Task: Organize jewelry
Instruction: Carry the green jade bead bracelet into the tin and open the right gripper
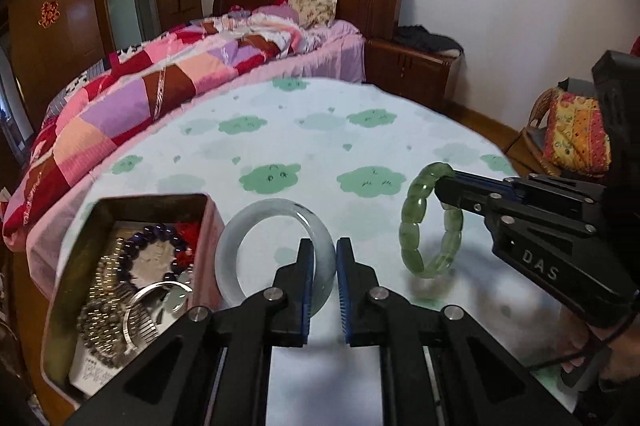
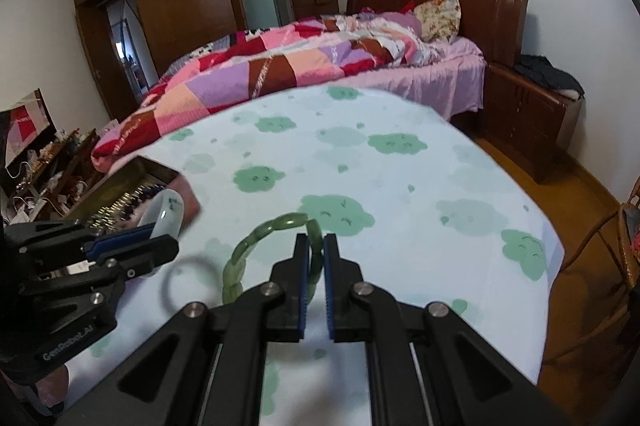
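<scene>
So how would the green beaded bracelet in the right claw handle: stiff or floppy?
The green beaded bracelet looks segmented, so it probably flexes a little, yet it keeps its ring shape hanging from the right claw. Its glossy beads may be slippery. Set on edge, it could roll.

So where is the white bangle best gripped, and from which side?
Across its band, as the left gripper does now: one finger inside the white bangle, one outside, coming from the near side. It is a rigid, smooth ring held on edge, so the thin band fits between the fingers.
</scene>
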Available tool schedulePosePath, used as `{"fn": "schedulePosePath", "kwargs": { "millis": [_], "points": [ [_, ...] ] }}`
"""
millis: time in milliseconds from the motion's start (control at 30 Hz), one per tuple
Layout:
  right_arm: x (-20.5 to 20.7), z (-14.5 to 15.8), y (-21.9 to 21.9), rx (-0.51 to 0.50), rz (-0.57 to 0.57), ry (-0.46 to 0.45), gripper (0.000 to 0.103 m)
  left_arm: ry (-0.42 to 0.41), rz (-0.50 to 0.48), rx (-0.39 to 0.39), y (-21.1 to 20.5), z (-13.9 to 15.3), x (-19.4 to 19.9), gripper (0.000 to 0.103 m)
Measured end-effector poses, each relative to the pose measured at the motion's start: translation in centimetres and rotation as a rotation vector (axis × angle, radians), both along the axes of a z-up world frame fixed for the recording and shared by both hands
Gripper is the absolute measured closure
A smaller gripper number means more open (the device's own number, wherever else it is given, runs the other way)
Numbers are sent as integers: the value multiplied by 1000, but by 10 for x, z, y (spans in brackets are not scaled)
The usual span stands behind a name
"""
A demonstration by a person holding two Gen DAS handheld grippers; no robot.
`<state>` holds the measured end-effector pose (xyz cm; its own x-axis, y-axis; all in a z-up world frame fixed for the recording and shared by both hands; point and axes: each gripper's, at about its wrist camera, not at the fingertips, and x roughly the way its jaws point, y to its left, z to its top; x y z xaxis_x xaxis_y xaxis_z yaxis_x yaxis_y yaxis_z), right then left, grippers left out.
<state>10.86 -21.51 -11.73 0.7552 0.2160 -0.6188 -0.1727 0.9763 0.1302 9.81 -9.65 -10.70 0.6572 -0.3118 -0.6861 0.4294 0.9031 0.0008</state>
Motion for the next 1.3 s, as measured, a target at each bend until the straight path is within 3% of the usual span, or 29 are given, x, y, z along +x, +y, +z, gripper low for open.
{"fn": "schedulePosePath", "kwargs": {
  "millis": [433, 1300],
  "points": [
    [-22, 42, 47, 6, 113, -92, 94, -111, 41, -57, 42, 50, -36, 92],
    [-4, 56, 139, -62, 316, -103, 94, -118, 283, -97, 138, 48, -28, 92]
  ]
}}
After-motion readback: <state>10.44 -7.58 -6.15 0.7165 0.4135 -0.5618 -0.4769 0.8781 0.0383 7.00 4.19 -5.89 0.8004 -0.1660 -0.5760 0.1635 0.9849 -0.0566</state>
